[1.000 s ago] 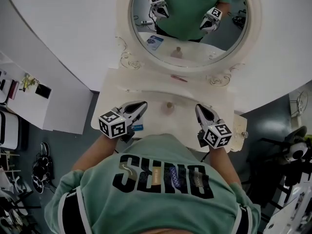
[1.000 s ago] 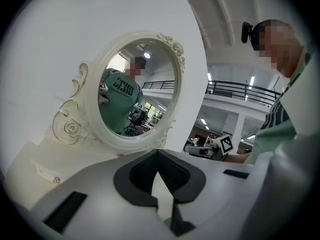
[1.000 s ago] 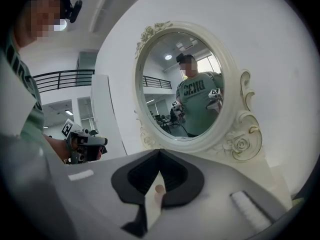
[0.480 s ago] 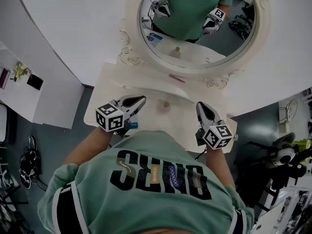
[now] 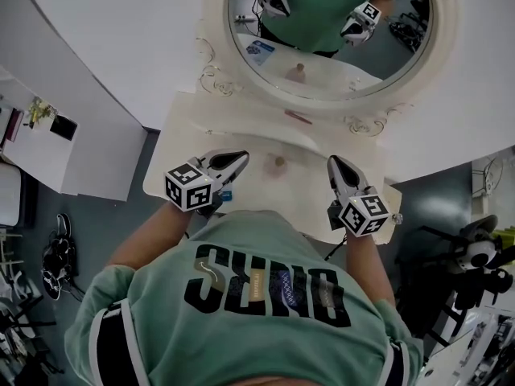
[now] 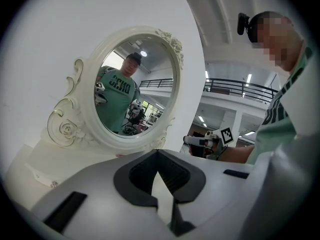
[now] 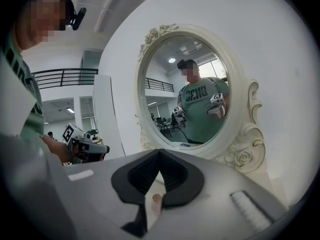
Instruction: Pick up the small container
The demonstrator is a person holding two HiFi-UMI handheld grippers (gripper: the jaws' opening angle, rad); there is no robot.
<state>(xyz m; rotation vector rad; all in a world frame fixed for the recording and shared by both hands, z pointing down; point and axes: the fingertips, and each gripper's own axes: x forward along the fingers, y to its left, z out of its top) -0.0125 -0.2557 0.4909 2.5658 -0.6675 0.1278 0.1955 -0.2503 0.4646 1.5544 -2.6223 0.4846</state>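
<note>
Left hand-held gripper (image 5: 241, 158) closed, empty, tips aimed right at small container (image 5: 279, 162). Container seemingly upright on table (image 5: 185, 127), between both grippers, touching neither. Right hand-held gripper (image 5: 333, 164) closed, empty, container off its left. Left looks slightly nearer.

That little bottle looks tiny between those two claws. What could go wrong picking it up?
The left hand-held gripper and right hand-held gripper are both shut; pushed in like that, a closed tip would likely knock the small container over.
It stands upright on the white table, so an off-centre pinch may tip it.
The mirror frame stands behind it; overshooting could strike it.
</note>
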